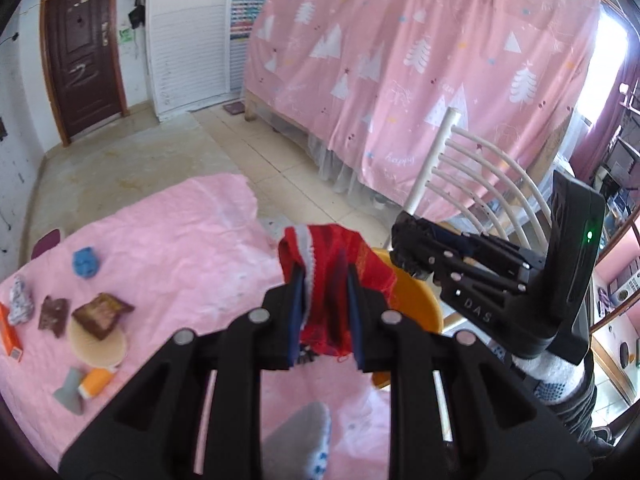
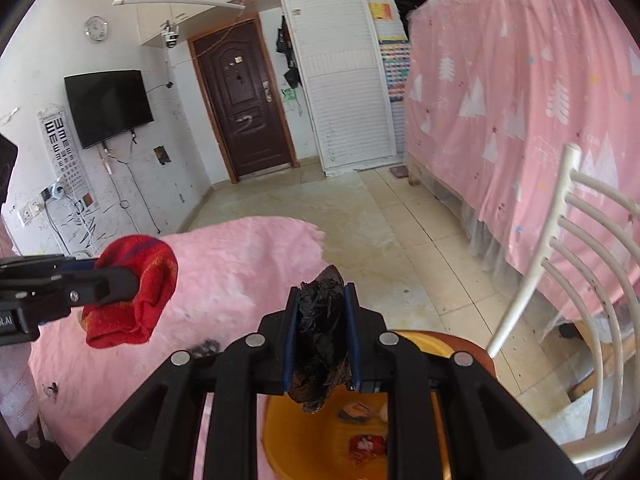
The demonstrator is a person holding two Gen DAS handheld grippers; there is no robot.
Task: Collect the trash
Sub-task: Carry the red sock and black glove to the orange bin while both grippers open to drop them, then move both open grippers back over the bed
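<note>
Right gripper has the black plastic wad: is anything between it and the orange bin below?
Nothing visible. The right gripper is shut on the black plastic wad, which hangs right over the open orange bin. The left gripper, holding a red sock, is off to the side.

We see a table (image 1: 168, 232) covered in a crinkled pink cloth (image 1: 208, 208); on its left part lie a blue crumpled wad (image 1: 85, 263), a silvery foil wrapper (image 1: 20, 300), an orange box (image 1: 9, 334) at the edge, a brown torn wrapper (image 1: 53, 316), and a round paper fan (image 1: 98, 346) with a brown packet (image 1: 100, 315) on it; nearer us lie an orange-and-white tube (image 1: 95, 383) and a grey piece (image 1: 70, 394).
</note>
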